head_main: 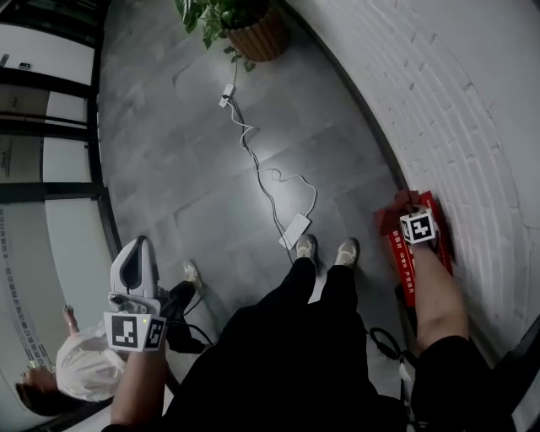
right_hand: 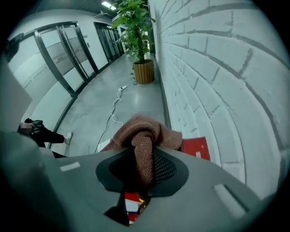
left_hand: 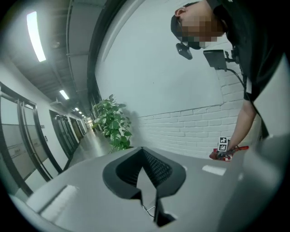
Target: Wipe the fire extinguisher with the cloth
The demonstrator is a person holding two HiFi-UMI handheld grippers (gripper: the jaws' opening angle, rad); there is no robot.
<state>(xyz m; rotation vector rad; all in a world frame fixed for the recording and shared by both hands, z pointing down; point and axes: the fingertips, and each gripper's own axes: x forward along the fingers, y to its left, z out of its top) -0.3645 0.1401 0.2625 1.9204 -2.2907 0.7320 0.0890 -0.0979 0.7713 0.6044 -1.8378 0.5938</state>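
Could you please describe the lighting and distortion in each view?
Head view: fisheye bends the brick wall, pale sheen on the floor. Left gripper view: the ceiling light strip blows out; corners are dark. Right gripper view: the cloth is sharp, bricks bow, edges vignette.

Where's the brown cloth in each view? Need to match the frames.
Head view: reddish-brown woven cloth at right-centre, beside the white brick wall.
Left gripper view: tiny, far right, under the marker cube.
Right gripper view: centre, clamped in the right tongs.
Shared landmark: green potted plant in a ribbed brown pot.
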